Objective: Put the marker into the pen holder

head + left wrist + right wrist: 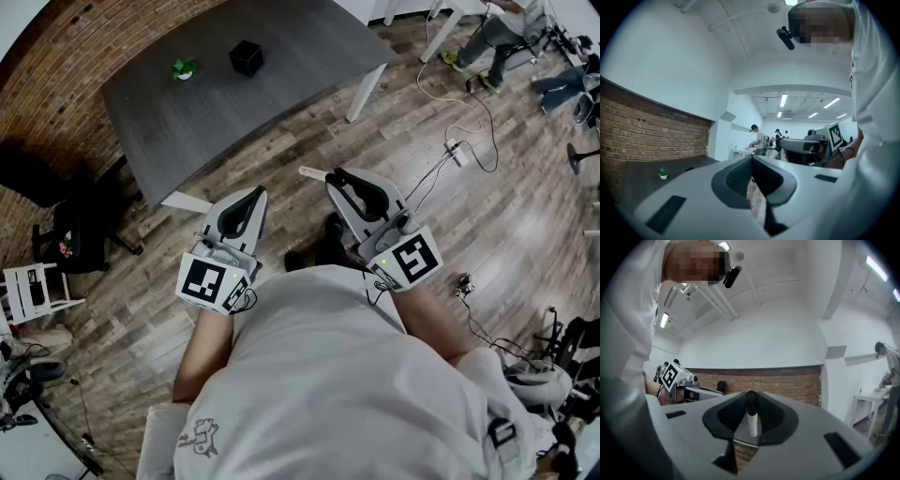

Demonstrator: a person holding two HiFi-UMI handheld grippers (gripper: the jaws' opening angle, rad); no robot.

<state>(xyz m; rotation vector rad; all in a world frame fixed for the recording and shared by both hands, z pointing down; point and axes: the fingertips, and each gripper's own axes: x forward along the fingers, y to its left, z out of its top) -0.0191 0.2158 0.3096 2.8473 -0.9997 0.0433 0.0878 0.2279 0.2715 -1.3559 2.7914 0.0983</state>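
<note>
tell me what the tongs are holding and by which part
The right tongs pinch a slim white marker with a black end, gripped at that black end, white barrel free. The left tongs are shut, empty.

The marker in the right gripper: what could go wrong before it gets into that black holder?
The marker is thin and only pinched between the jaws of the right gripper, so it might tilt or slip. The pen holder is small and stands far across the table, beside a little plant that could get knocked.
</note>
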